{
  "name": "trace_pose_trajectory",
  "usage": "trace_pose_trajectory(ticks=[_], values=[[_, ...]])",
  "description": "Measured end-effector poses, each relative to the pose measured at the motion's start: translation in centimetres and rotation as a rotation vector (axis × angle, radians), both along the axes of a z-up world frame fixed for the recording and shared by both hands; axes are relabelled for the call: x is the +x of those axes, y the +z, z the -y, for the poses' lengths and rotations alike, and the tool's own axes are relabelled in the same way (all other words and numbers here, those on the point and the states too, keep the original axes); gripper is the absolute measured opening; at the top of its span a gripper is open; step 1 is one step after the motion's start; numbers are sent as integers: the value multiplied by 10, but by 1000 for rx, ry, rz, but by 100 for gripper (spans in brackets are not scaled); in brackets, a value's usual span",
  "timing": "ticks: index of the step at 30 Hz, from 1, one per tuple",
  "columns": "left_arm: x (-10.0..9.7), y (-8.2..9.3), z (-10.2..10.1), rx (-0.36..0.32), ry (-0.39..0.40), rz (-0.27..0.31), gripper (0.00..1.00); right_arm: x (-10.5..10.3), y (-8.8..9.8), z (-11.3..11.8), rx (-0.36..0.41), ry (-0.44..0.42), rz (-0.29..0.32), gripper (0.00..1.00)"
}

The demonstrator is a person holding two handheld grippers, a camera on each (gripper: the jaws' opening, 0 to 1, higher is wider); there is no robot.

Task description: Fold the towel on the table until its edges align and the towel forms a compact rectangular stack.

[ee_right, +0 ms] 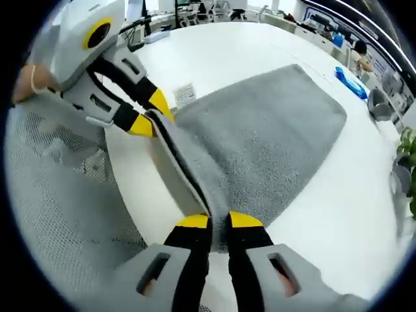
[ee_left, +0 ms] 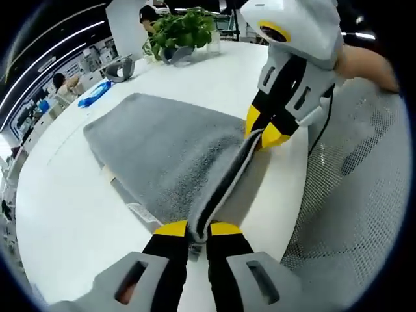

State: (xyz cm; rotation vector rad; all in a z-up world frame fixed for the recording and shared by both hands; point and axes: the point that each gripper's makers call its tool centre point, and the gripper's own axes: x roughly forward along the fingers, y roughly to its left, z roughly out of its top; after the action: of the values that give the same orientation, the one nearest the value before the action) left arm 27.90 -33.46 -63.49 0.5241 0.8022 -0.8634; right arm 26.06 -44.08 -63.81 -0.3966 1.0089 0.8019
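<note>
Left gripper view: the left tongs point(ee_left: 198, 229) rise from the bottom with both yellow tips pinched shut on the near corner of the grey towel point(ee_left: 162, 146).
Towel place: it lies on the white desk point(ee_left: 58, 208), close to the desk's rounded edge.
Towel shape: folded over on itself, with layered edges showing along the side held by the two tongs.
Towel long axis: in the left gripper view it runs from the gripped edge away toward the upper left, narrowing toward the far end.
Held edge: it stretches taut between the left tongs and the right tongs point(ee_left: 263, 133), lifted slightly off the desk.
Right tongs: closed on the other end of that same edge; a hand point(ee_left: 364, 65) grasps the body behind them.
Right gripper view: the right tongs point(ee_right: 219, 221) clamp the towel point(ee_right: 266, 143) at the bottom, and the left tongs point(ee_right: 151, 114) hold it at the upper left.
Label: a small white tag point(ee_right: 184, 93) sticks out from the towel just beside the left tongs.
Beyond the desk edge: a grey mesh chair point(ee_left: 351, 208).
Far side of desk: a potted plant point(ee_left: 182, 29) and a blue packet point(ee_left: 94, 94), well apart from the towel.
</note>
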Motion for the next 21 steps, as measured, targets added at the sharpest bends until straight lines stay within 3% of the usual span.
trace_pose_trajectory(ticks=[4,8,13,21], values=[[1,13,-1,-17,19,16,9,-3,9,-1,25,29,24,6],[-1,27,2,-14,8,36,9,-7,18,-2,3,48,26,6],[-5,46,2,-7,-12,50,9,-10,41,0,-29,82,64,6],[-3,84,-6,13,-40,125,9,-6,87,-9,3,131,140,6]])
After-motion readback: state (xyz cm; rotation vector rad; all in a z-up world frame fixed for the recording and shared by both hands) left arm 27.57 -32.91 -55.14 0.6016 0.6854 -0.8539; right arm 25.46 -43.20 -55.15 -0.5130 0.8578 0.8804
